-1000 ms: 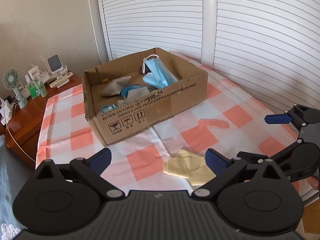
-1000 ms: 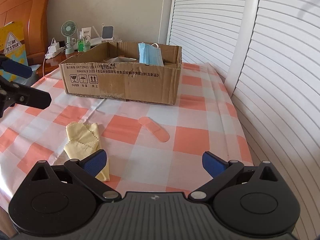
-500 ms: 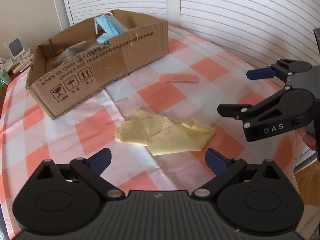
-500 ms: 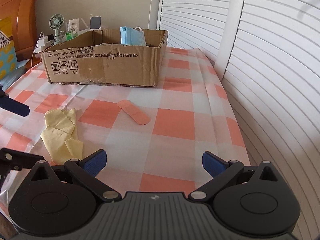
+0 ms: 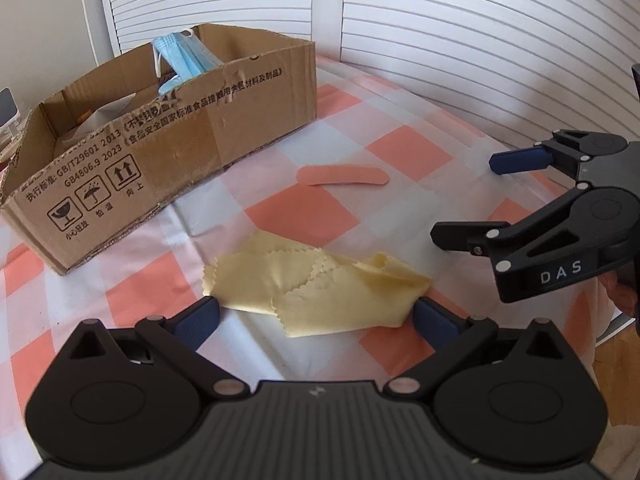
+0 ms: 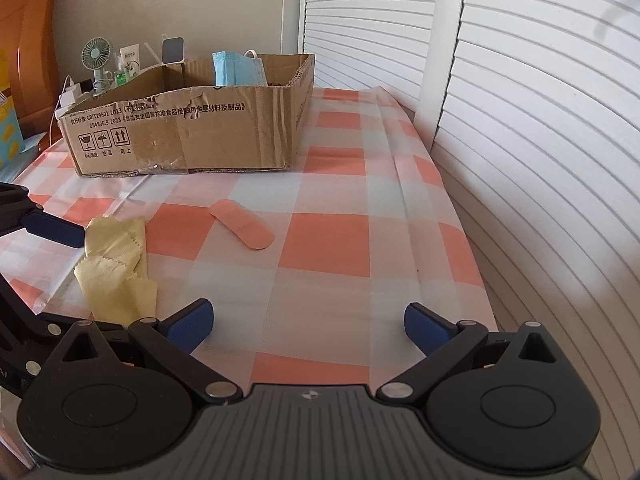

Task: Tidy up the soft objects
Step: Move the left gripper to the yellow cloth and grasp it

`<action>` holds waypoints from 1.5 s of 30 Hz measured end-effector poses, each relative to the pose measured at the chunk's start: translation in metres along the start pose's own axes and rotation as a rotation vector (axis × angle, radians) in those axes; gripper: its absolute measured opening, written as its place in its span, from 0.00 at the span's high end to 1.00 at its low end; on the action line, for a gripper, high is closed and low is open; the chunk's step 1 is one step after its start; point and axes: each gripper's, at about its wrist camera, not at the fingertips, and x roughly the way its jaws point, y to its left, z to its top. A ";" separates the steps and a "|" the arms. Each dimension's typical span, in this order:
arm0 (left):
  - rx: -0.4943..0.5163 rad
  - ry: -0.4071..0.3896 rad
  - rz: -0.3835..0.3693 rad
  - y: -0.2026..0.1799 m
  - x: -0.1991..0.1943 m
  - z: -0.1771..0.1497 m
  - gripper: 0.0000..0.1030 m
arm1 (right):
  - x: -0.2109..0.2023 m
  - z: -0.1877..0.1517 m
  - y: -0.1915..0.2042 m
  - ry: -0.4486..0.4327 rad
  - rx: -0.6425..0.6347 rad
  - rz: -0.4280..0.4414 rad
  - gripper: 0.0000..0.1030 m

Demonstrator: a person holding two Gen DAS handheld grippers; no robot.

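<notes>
The left hand-held gripper (image 5: 314, 316) is spread wide and empty at the bottom of its frame, its blue pads flanking the yellow cloth (image 5: 320, 292) at centre on the tabletop (image 5: 408, 148). The step looks like reaching for the cloth; next it should lower, pinch a fold and carry it to the box (image 5: 160, 152), upper left. The right hand-held gripper (image 6: 308, 326) is also agape and empty. A plaster (image 5: 342, 176) lies just beyond the cloth. The box holds a blue mask (image 5: 184, 58) and greyish pieces too dim to name.
</notes>
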 end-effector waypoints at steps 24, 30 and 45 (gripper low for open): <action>0.041 -0.018 0.044 0.020 0.022 0.033 0.00 | -0.005 0.001 -0.006 -0.021 0.032 0.061 0.00; -0.034 -0.021 0.020 0.033 0.032 0.033 0.01 | -0.006 0.003 -0.009 -0.030 0.055 0.074 0.00; -0.069 -0.060 0.022 0.034 0.015 0.031 0.80 | -0.002 0.005 -0.002 -0.016 0.036 0.086 0.00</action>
